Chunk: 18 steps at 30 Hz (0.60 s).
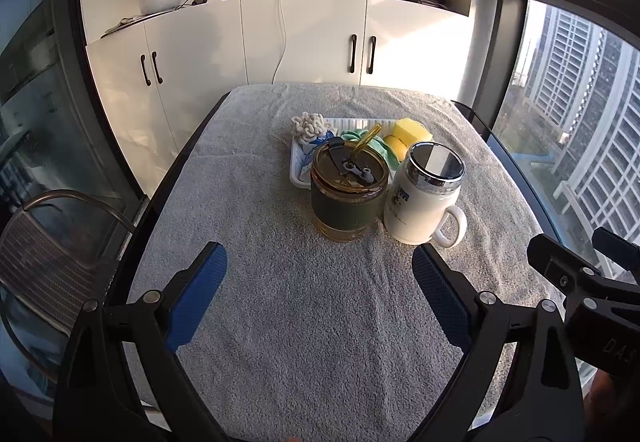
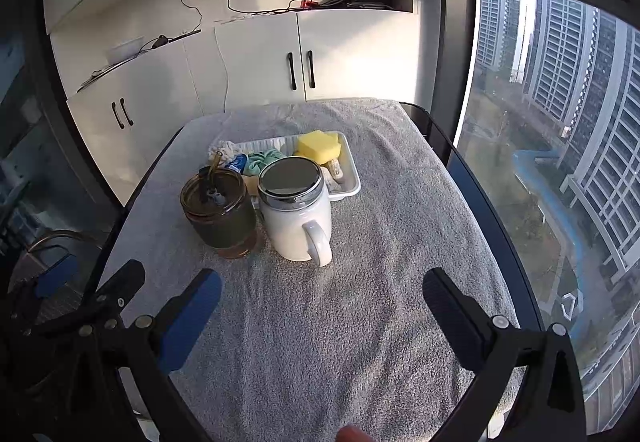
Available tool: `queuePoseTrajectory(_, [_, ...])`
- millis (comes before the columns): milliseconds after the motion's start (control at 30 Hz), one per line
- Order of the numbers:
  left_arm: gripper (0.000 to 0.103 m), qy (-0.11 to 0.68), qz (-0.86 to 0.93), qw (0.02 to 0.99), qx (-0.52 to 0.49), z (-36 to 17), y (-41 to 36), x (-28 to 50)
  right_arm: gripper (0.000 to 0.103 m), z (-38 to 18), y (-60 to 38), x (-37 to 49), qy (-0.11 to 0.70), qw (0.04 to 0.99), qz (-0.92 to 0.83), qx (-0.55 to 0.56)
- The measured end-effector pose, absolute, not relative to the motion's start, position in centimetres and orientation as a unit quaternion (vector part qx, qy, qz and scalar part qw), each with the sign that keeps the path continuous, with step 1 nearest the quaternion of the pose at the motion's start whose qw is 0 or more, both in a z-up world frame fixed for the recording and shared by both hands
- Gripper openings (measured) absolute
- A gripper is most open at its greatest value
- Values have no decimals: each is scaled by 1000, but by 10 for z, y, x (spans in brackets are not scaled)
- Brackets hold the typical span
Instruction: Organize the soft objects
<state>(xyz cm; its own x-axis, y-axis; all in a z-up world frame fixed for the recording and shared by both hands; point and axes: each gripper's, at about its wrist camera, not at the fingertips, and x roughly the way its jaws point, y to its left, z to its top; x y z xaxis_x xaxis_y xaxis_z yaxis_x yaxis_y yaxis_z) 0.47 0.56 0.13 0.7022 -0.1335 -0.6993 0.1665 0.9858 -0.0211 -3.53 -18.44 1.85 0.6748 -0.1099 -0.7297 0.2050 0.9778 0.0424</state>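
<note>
A white tray (image 1: pixel 298 178) (image 2: pixel 352 178) sits at the middle of the towel-covered table and holds soft items: a yellow sponge (image 1: pixel 412 130) (image 2: pixel 318 146), a cream knotted cloth (image 1: pixel 310 124) (image 2: pixel 226 149), a green scrunchie (image 2: pixel 262 159) and a blue-white packet (image 2: pixel 238 162). In front of the tray stand an amber glass jar with a straw (image 1: pixel 348 198) (image 2: pixel 218 216) and a white lidded mug (image 1: pixel 426 200) (image 2: pixel 296 218). My left gripper (image 1: pixel 320 266) is open over bare towel, short of the jar. My right gripper (image 2: pixel 322 292) is open too, nothing between its fingers.
A grey towel (image 1: pixel 312 322) (image 2: pixel 360 322) covers the dark glass table. White cabinets stand behind it. A metal chair (image 1: pixel 52 262) is at the left. A large window runs along the right. The right gripper's body (image 1: pixel 592 282) shows at the left view's right edge.
</note>
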Motion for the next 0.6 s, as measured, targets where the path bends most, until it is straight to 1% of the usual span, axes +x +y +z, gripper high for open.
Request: queuePoseTrajectory(600, [95,377,-81,922,22,0,6,4,103,19,-183,-36,393,914,-85,60])
